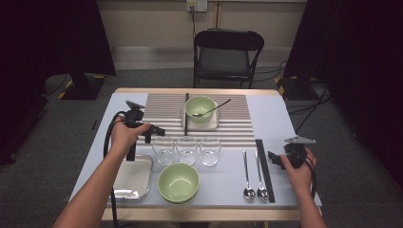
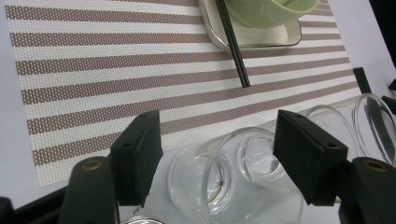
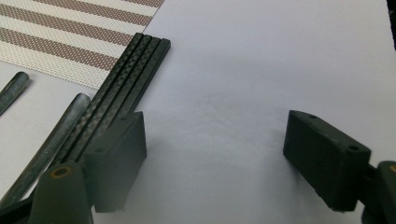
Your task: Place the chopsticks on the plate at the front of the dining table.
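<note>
Three clear glasses stand in a row along the placemat's near edge; the leftmost glass (image 1: 164, 151) (image 2: 233, 186) lies just under and between the jaws of my left gripper (image 1: 159, 131) (image 2: 217, 130). Those jaws stand open, and the pads do not press on the glass. At the table's right, my right gripper (image 1: 271, 156) (image 3: 215, 140) is open over bare tabletop. Its left jaw hangs beside a bundle of black chopsticks (image 1: 264, 168) (image 3: 126, 79).
A striped placemat (image 1: 161, 107) (image 2: 93, 70) carries a green bowl (image 1: 199, 107) on a small tray (image 2: 261, 39), with a spoon in the bowl and a chopstick (image 2: 233, 46) beside it. In front lie another green bowl (image 1: 178, 183), a metal tray (image 1: 133, 180) and two spoons (image 1: 247, 175). A chair (image 1: 227, 52) stands beyond the table.
</note>
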`<state>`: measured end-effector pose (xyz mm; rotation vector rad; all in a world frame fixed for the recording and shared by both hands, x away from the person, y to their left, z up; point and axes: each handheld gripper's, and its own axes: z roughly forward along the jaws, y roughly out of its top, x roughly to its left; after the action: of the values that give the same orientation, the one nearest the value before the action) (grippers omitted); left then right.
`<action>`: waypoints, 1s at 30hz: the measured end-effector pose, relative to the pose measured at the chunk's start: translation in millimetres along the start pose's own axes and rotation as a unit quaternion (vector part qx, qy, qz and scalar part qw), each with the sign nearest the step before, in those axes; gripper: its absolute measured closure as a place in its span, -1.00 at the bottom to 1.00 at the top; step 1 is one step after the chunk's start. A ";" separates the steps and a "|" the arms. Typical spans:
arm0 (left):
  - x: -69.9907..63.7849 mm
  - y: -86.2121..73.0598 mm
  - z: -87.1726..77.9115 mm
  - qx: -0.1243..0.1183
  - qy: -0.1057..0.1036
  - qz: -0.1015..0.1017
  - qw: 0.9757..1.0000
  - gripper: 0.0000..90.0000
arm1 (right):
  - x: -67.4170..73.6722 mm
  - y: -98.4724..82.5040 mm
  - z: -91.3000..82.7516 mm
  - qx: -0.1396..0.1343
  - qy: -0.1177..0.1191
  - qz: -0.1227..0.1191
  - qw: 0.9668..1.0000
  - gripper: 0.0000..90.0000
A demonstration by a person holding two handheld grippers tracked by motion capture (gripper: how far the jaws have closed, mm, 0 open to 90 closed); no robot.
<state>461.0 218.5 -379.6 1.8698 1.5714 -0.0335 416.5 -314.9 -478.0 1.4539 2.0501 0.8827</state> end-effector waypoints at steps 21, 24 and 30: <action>2.7 -4.6 -2.6 -0.003 -0.004 -0.003 1.000 -0.28 | 0.2 0.0 -0.1 0.001 0.000 0.001 1.000 -0.55; 2.9 -5.1 -3.0 -0.001 -0.004 0.000 1.000 -0.28 | 0.3 -0.1 -0.1 0.000 0.000 0.001 1.000 -0.55; 3.4 -6.0 -2.8 0.000 -0.004 -0.001 1.000 -0.28 | 0.3 -0.1 -0.1 0.000 -0.001 0.001 1.000 -0.55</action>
<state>455.5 223.0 -381.8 1.8661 1.5673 -0.0416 416.3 -314.7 -477.9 1.4556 2.0491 0.8818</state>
